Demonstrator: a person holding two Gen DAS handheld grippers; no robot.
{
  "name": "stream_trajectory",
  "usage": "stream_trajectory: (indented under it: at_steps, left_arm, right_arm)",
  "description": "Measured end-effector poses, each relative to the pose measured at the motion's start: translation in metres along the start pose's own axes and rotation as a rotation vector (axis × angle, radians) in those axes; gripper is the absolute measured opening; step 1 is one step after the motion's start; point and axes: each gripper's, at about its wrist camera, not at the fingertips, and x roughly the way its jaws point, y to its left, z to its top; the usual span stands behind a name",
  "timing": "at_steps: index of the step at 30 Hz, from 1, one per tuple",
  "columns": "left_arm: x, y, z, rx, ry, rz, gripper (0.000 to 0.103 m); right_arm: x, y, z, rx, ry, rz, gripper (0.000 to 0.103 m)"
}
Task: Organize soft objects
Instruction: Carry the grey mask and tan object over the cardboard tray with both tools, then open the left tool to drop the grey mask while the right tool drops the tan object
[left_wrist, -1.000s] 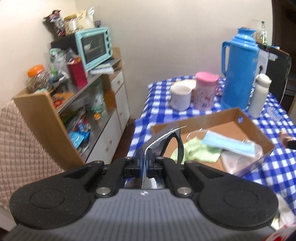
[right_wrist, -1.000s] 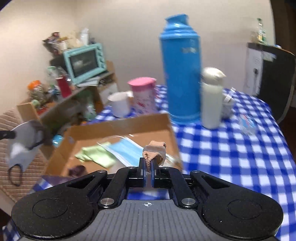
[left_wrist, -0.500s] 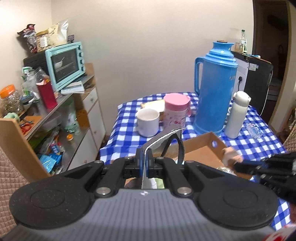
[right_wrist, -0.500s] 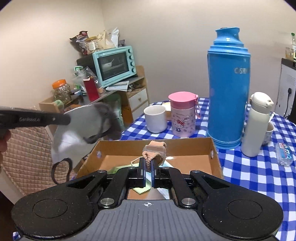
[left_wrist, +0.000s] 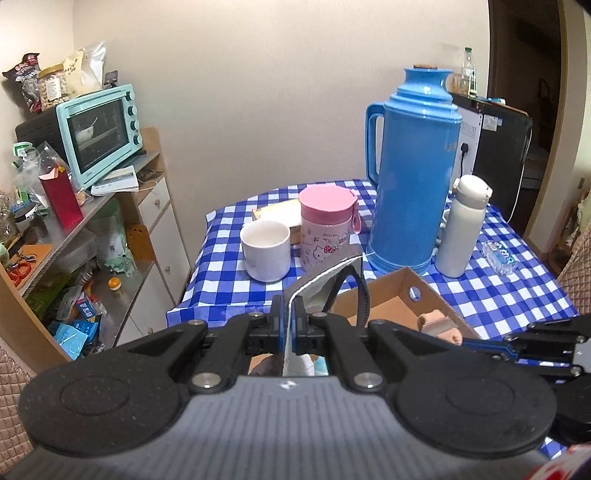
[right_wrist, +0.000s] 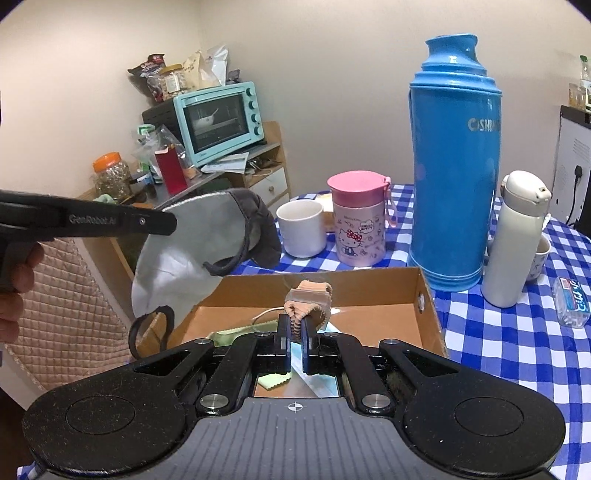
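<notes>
A soft grey mask (right_wrist: 192, 254) with dark elastic loops was pinched flat in the closed left gripper (left_wrist: 291, 323), left of the box. A ribbed beige sock (right_wrist: 308, 299) was clamped in the right gripper (right_wrist: 294, 338), above the cardboard box (right_wrist: 424, 295). A blue-checked tablecloth (right_wrist: 509, 343) was noted beneath, with cluttered shelving (left_wrist: 110, 206) at the wall.

Matt grey cloth mask (right_wrist: 184, 240), glossy blue plastic flask (right_wrist: 456, 162), plain cardboard box (right_wrist: 369, 291)

Box (right_wrist: 424, 295) contents mostly hidden behind tongs (right_wrist: 294, 332); possibly cloths.
</notes>
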Motion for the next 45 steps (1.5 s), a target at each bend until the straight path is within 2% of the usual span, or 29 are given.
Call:
stream_trajectory:
  at_steps: [4, 8, 11, 18, 25, 30, 31, 34, 35, 38, 45]
  left_arm:
    - [0.014, 0.000, -0.006, 0.017, 0.004, -0.005, 0.005]
    - [0.032, -0.002, -0.018, 0.042, 0.068, -0.015, 0.017]
    - [0.037, 0.000, -0.029, 0.028, 0.103, -0.028, 0.021]
    - [0.036, 0.017, -0.042, -0.037, 0.165, -0.031, 0.021]
    - [0.030, 0.026, -0.048, -0.067, 0.195, -0.027, 0.026]
    - [0.026, 0.028, -0.051, -0.075, 0.208, -0.029, 0.030]
    - [0.025, 0.028, -0.052, -0.078, 0.209, -0.029, 0.031]
    - [0.024, 0.028, -0.053, -0.088, 0.214, -0.034, 0.033]
    - [0.023, 0.028, -0.053, -0.091, 0.215, -0.037, 0.034]
    - [0.020, 0.029, -0.056, -0.096, 0.222, -0.043, 0.041]
    - [0.011, 0.030, -0.062, -0.095, 0.236, -0.038, 0.048]
  right_arm:
    - [0.002, -0.001, -0.001, 0.004, 0.003, -0.005, 0.005]
    - [0.004, -0.001, -0.003, 0.005, 0.013, -0.004, 0.005]
    - [0.005, 0.000, -0.005, 0.002, 0.020, -0.002, 0.005]
    - [0.007, 0.001, -0.004, 0.000, 0.027, 0.000, 0.005]
    - [0.012, 0.007, -0.005, -0.002, 0.039, 0.017, 0.005]
    - [0.014, 0.014, -0.004, -0.017, 0.025, 0.070, 0.006]
    - [0.015, 0.016, -0.004, -0.025, 0.026, 0.078, 0.010]
    - [0.018, 0.023, -0.005, -0.061, 0.029, 0.077, 0.040]
    - [0.018, 0.025, -0.006, -0.070, 0.025, 0.073, 0.044]
    - [0.019, 0.024, -0.009, -0.072, 0.046, 0.071, 0.045]
    - [0.015, 0.019, -0.018, -0.051, 0.120, 0.045, 0.051]
